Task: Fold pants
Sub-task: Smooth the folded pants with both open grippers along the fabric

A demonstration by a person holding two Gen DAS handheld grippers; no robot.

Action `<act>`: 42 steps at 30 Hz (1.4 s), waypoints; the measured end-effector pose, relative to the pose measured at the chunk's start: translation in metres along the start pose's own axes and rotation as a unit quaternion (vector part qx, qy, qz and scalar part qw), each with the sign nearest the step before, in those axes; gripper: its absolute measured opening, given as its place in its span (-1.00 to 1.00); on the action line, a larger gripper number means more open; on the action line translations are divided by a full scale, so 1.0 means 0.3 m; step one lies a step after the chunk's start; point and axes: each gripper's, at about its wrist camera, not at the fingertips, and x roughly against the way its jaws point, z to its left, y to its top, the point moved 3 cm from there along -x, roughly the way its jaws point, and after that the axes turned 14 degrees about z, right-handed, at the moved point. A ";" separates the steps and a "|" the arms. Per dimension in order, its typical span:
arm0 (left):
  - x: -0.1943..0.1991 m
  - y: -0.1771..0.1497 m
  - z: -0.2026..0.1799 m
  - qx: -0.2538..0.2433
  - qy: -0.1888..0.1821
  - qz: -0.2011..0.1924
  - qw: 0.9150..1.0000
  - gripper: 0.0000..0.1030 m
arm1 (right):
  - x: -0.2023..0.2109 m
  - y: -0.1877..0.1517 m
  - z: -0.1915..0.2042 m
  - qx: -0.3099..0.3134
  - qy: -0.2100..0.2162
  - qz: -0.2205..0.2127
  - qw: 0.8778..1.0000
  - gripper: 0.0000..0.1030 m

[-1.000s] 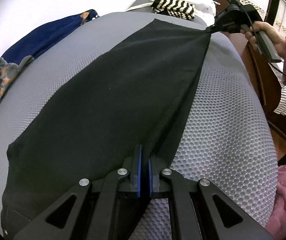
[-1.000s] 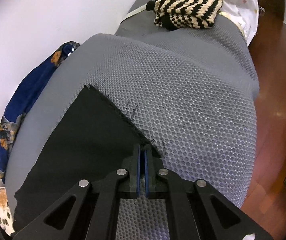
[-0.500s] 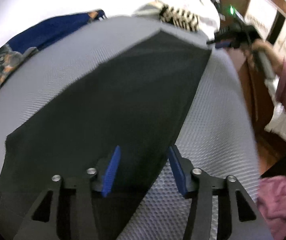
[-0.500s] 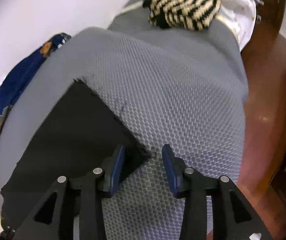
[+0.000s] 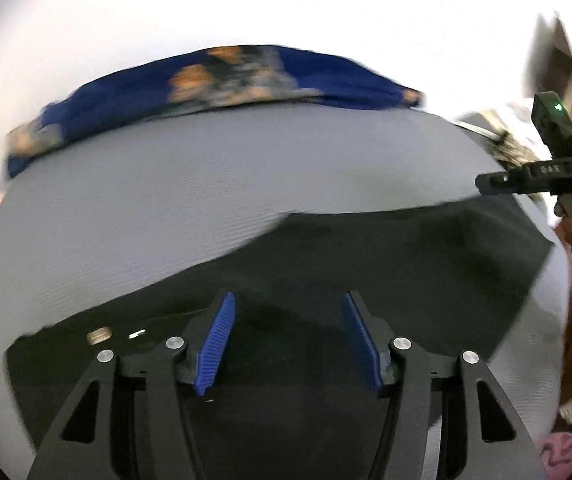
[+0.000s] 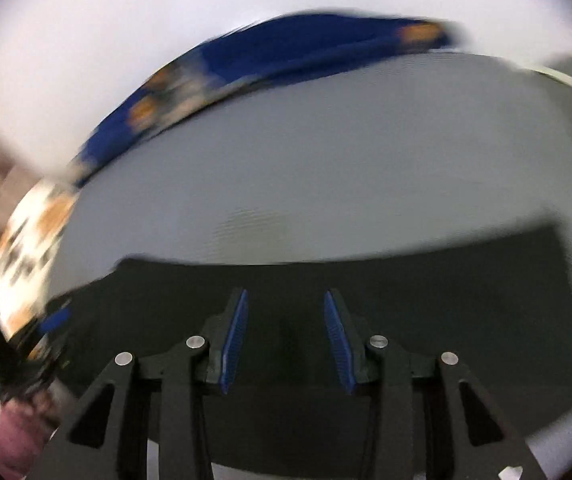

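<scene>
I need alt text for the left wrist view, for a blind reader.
The left claw hangs open over black pants lying flat on a grey textured surface. At the right edge is the right claw; a blue patterned cloth lies behind, blurred.

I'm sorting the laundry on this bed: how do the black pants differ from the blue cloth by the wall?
The black pants are plain; the blue cloth has orange patches. The pants lie flat under both open grippers, left gripper, right gripper; the cloth is bunched along the far edge. Both rest on the grey mattress.
</scene>
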 end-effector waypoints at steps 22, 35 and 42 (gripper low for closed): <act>0.000 -0.156 0.323 0.093 0.057 0.003 0.994 0.11 | -0.466 0.265 0.591 0.253 0.042 0.159 0.953 -0.87; 0.048 -0.096 0.296 0.080 0.081 -0.006 0.993 0.11 | -0.420 0.300 0.554 0.202 0.006 0.082 0.976 -0.53; 0.062 0.057 0.112 0.028 -0.001 -0.034 0.999 0.11 | -0.157 0.200 0.343 0.112 -0.005 0.000 0.994 -0.52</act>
